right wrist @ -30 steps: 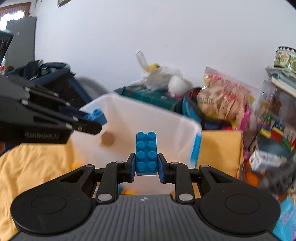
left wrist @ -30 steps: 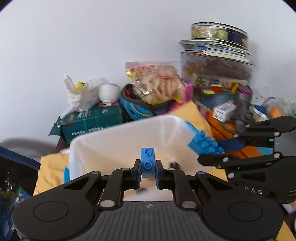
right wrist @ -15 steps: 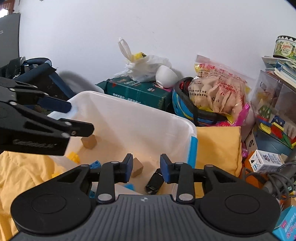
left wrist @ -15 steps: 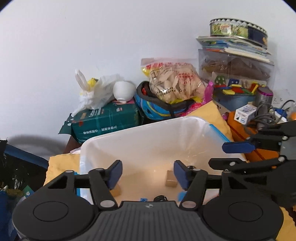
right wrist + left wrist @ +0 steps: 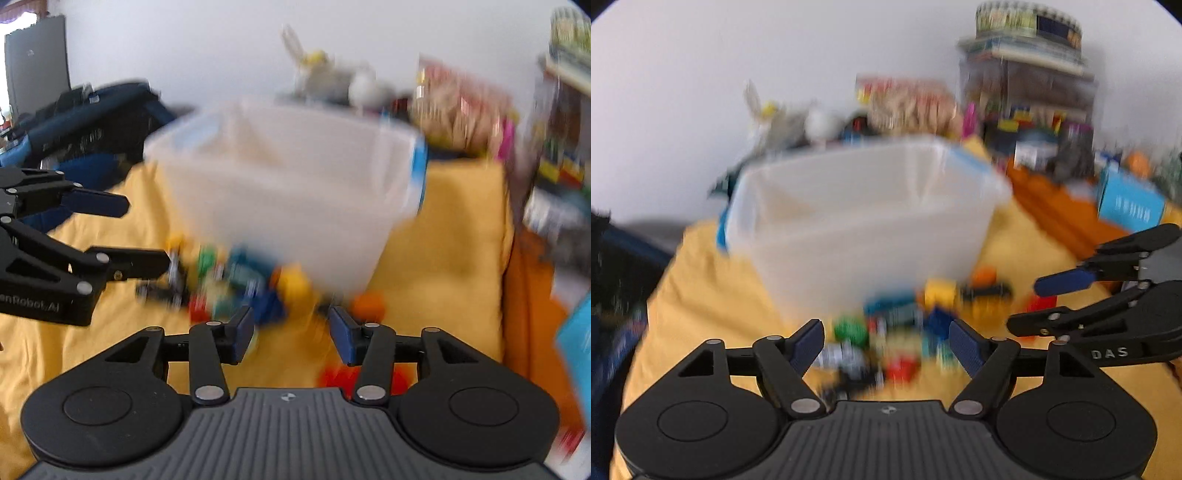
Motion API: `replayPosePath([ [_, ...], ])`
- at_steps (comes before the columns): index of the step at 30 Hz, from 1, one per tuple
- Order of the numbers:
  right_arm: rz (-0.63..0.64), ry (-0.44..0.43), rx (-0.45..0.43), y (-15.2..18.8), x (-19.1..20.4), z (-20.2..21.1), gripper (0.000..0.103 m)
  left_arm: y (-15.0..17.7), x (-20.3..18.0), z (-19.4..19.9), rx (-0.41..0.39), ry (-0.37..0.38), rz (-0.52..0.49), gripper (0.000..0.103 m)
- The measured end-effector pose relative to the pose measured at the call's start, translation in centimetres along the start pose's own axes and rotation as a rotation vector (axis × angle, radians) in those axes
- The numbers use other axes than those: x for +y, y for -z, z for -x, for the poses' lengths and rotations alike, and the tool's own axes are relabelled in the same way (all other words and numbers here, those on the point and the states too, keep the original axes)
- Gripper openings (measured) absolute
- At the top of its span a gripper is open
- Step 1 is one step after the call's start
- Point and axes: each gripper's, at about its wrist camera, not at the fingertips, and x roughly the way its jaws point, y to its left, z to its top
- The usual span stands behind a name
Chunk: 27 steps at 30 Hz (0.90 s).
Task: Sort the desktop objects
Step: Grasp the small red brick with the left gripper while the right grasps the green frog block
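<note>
Both views are blurred by motion. A translucent white bin (image 5: pixel 857 221) (image 5: pixel 295 192) stands on a yellow cloth (image 5: pixel 701 295). In front of the bin lies a pile of small coloured bricks (image 5: pixel 905 325) (image 5: pixel 240 280). My left gripper (image 5: pixel 886 332) hangs over this pile, its jaws opening wide with nothing held between them. My right gripper (image 5: pixel 291 321) is beside it on the right, jaws opening and empty, above an orange brick (image 5: pixel 367 302) and a red brick (image 5: pixel 340 376). Each gripper shows side-on in the other's view (image 5: pixel 1034 304) (image 5: pixel 146 232).
Clutter lines the wall behind the bin: a snack bag (image 5: pixel 908 107), a clear box stack with a round tin (image 5: pixel 1027 22) on top, a light blue box (image 5: pixel 1130 206) at the right, and a dark bag (image 5: pixel 85 122) at the left. An orange surface (image 5: pixel 1056 206) borders the cloth.
Both grippers let go of their blue bricks over the bin and opened. Both have since dropped down and back, so they now face the brick pile in front of the bin.
</note>
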Motion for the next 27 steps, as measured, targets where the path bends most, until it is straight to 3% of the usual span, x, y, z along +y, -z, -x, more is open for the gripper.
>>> replayPosePath([
  [4, -0.052, -0.051, 0.065, 3.3, 0.9, -1.0, 0.05, 2.8, -0.3, -1.1, 0.114, 0.041, 0.006, 0.078],
  [9, -0.083, -0.118, 0.133, 5.8, 2.0, -2.2, 0.049, 4.6, -0.4, -1.3, 0.155, 0.108, 0.01, 0.078],
  [11, -0.066, -0.103, 0.113, 6.5, 2.4, -2.3, 0.048, 4.5, -0.1, -1.6, 0.157, 0.128, 0.031, 0.078],
  [21, 0.03, -0.101, 0.0, 2.5, 1.9, -5.4, 0.045, 4.0, 0.8, -2.6, 0.137, 0.15, 0.109, 0.077],
  [27, 0.104, -0.13, 0.052, 1.9, 2.2, -7.1, 0.035, 4.3, 0.9, -3.3, 0.153, 0.162, 0.109, 0.077],
])
